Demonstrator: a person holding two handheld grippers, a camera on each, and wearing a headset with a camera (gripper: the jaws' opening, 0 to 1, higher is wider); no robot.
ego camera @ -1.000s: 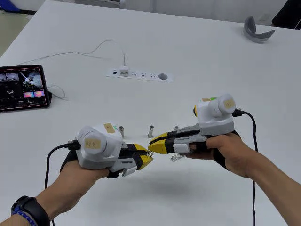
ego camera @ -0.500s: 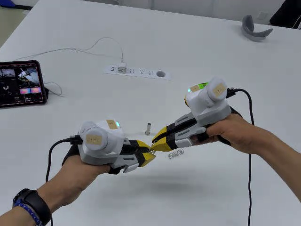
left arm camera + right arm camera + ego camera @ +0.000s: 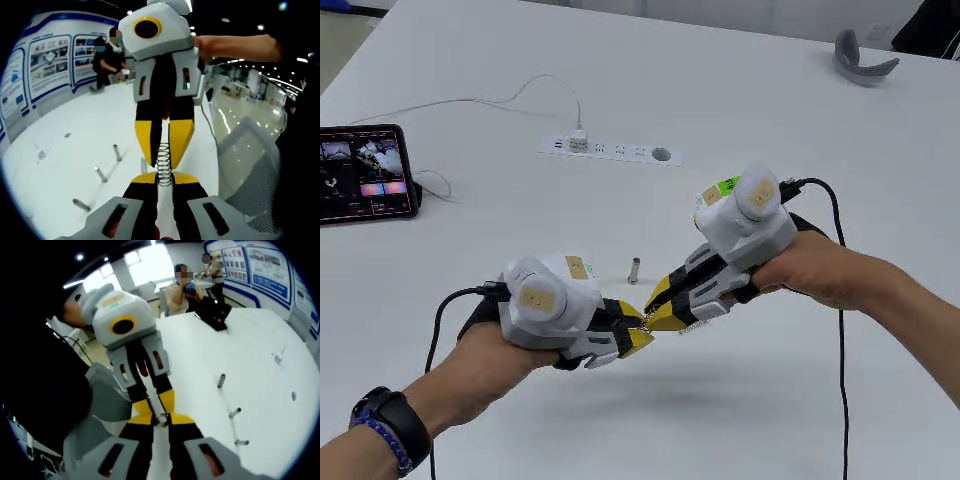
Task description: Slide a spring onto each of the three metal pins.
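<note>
A small metal spring hangs in the air between the two grippers, above the white table. My left gripper is shut on its near end. My right gripper comes down from the right at a slant and is shut on the other end; in the right gripper view the spring shows end-on between that gripper's yellow tips. One upright metal pin stands just behind the meeting tips. Three pins stand in a row on the table in the right gripper view, bare of springs.
A white power strip with a plugged cable lies further back. A tablet sits at the left edge. A grey curved object lies at the far right. People stand in the room's background.
My right gripper has lifted at the back and now slants down more steeply onto the spring. The left gripper shifted slightly right. The loose spring on the table is now hidden under the right gripper.
</note>
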